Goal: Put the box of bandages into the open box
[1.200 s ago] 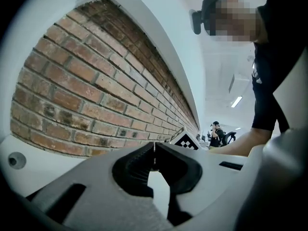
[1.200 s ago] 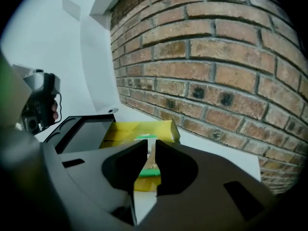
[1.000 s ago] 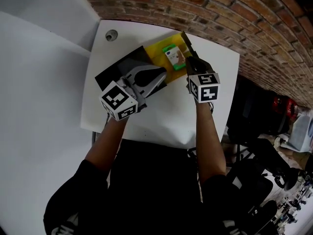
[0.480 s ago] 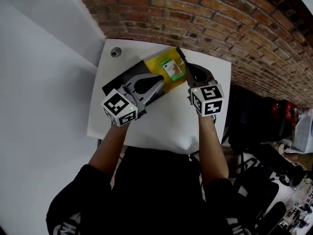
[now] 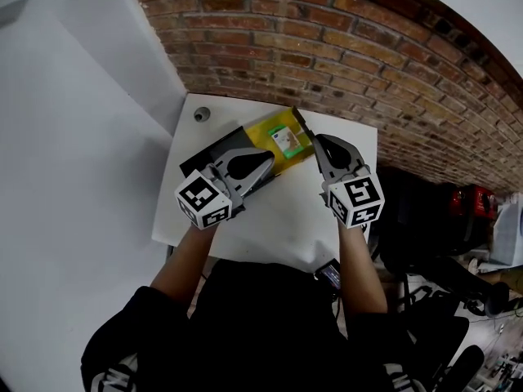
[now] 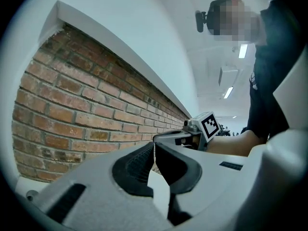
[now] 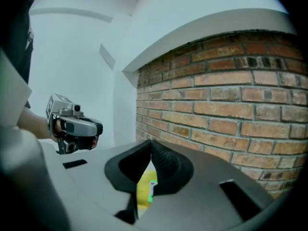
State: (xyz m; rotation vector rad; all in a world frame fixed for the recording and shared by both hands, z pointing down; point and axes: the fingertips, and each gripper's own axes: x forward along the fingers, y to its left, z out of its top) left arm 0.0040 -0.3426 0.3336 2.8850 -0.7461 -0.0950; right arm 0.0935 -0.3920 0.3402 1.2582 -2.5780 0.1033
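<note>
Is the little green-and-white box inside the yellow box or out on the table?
Inside: the bandage box lies on the yellow floor of the open box.

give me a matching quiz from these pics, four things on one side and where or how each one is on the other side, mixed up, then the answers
Column one:
1. box of bandages
2. open box
3. round hole
4. right claw

Column two:
A. shut, with nothing held
B. yellow inside
C. at the far left corner of the table
D. lying in the open box

Pairs: 1-D, 2-B, 3-C, 4-A
</note>
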